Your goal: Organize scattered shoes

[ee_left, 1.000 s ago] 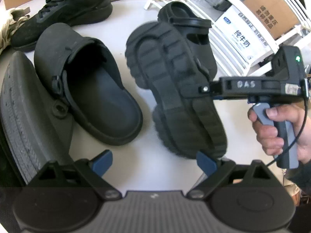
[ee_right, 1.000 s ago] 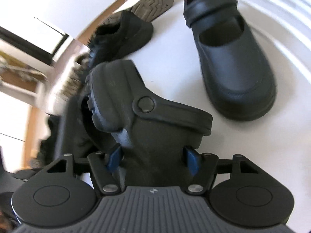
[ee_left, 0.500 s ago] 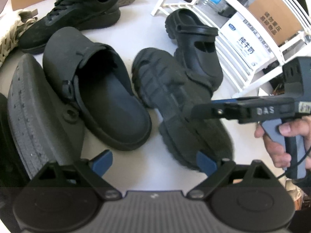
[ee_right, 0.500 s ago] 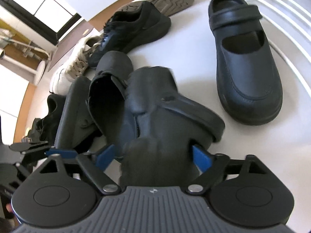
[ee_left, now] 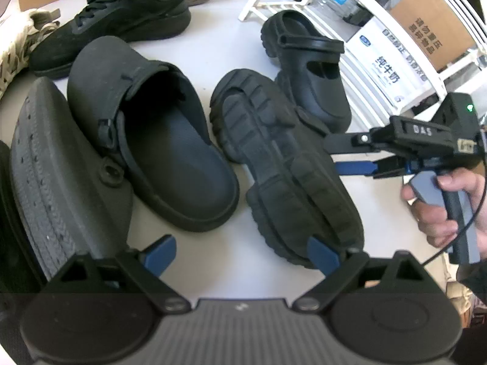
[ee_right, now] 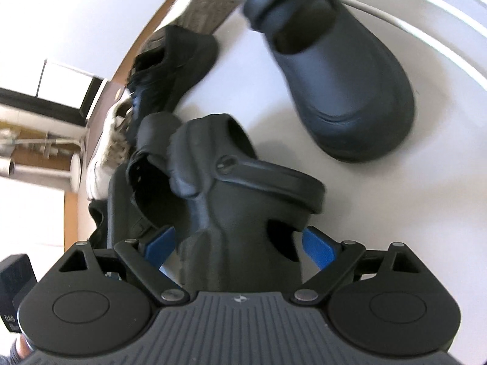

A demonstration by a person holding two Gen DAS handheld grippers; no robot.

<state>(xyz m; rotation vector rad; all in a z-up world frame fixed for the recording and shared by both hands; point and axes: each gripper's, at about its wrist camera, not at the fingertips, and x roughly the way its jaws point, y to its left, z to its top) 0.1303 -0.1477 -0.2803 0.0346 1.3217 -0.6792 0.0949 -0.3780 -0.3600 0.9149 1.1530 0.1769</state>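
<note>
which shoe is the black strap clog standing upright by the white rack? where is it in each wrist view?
Left wrist: strap clog, upper right, beside the white rack.
Right wrist: same clog, upper right, toe toward the camera.
Shared landmark: black lace-up sneaker, upper left in both.

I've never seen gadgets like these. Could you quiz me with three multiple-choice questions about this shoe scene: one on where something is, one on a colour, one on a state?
1. The glossy black rubber clog with a top strap stands beside:
A) a white slatted rack
B) a blue bucket
C) a red chair

2. The pads on the left gripper are:
A) red
B) blue
C) green

3. The left gripper is:
A) shut on a sneaker
B) shut on a clog
C) open, holding nothing

Answers:
1 A, the clog lies along the rack's lower rails.
2 B, both pads show blue.
3 C, its fingers stand wide apart and grip nothing.
</note>
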